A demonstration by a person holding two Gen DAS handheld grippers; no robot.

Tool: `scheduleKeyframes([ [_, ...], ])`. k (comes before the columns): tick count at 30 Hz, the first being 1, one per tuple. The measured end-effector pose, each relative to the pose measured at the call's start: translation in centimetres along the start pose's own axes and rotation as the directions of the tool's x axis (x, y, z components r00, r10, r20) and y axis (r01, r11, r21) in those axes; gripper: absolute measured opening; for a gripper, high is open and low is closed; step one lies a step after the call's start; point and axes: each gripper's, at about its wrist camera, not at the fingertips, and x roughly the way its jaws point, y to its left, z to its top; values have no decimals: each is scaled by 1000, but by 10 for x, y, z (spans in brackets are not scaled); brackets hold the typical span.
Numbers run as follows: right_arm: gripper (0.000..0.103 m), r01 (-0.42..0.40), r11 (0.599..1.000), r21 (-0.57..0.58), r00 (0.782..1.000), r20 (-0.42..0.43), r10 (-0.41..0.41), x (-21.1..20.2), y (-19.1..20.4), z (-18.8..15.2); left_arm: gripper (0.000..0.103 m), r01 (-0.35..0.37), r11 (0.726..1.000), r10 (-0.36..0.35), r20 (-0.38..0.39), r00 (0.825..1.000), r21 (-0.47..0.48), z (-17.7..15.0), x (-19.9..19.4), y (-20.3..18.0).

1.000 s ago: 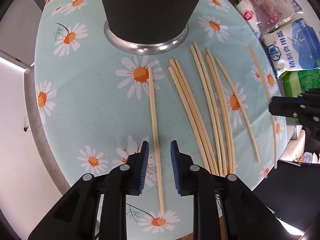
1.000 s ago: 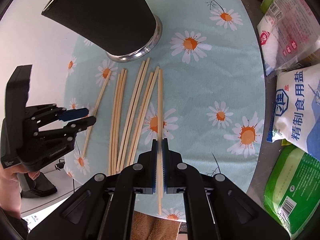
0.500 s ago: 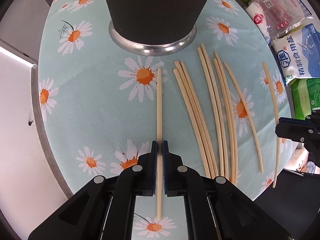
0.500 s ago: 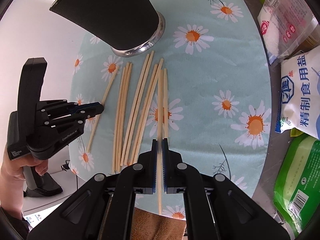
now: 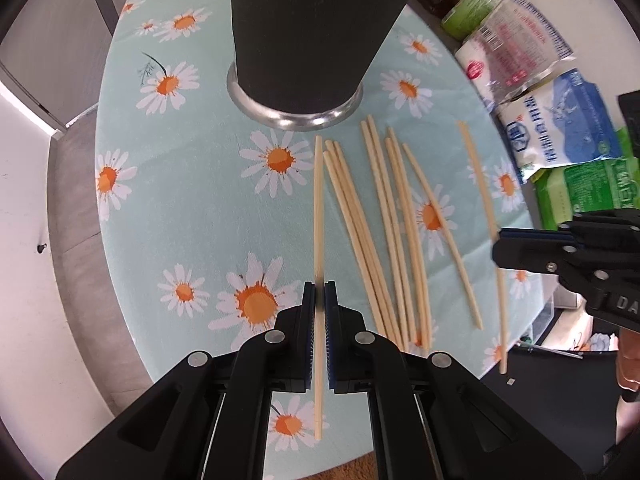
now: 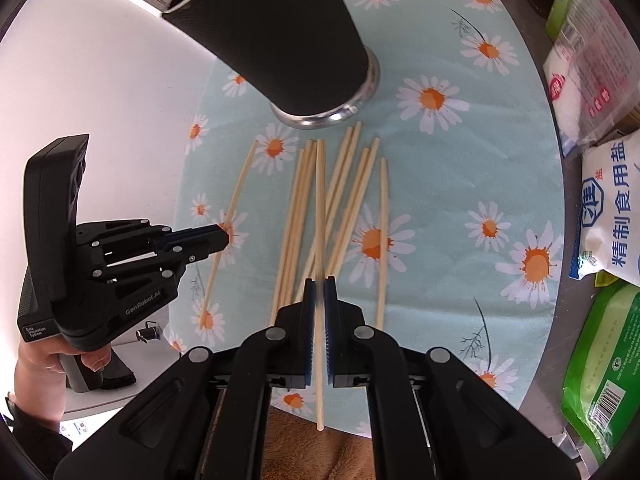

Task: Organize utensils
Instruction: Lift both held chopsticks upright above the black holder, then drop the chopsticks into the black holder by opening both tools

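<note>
Both grippers are clenched on one chopstick each — left gripper (image 5: 319, 292) pinches its chopstick (image 5: 318, 208), right gripper (image 6: 319, 288) its own chopstick (image 6: 319, 208). The black holder (image 5: 316, 32) sits straight ahead of both, the spare chopsticks (image 5: 384, 232) just right of the left one — I'd lift clear, tip each stick upright, then drop it in.

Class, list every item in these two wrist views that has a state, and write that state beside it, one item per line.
Left tongs: shut on one chopstick.
Right tongs: shut on another chopstick.
Loose chopsticks: lying flat on the daisy tablecloth, some overlapping.
Black holder: upright on its metal base, interior not visible.
Salt bag: lying at the table's edge; sealed or not, cannot tell.
</note>
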Motion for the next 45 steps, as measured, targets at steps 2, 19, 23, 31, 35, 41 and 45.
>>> scheduleKeyframes([
  [2,6,-6,1000,-14,1000,17,6,-6,6,0,4,14,1000,-14,37,999,-3,-6,-18,0],
  [19,6,-66,987,-145,957,269,104,-90,58,31,4,123,991,-131,363,923,44,6,-152,-1],
  [23,6,-84,984,-159,927,350,136,-113,62,48,4,122,991,-133,451,883,54,25,-170,3],
  [31,6,-122,970,-208,839,501,213,-145,64,90,4,150,987,-156,596,788,60,65,-185,13],
  [35,6,-65,972,-227,807,561,184,-152,69,107,4,200,979,-181,656,733,47,87,-189,21],
  [41,6,-39,967,-251,763,617,191,-157,61,136,4,231,971,-197,729,655,55,113,-191,25],
  [45,6,-30,965,-259,730,654,198,-159,55,151,4,213,974,-193,770,608,76,124,-186,26],
])
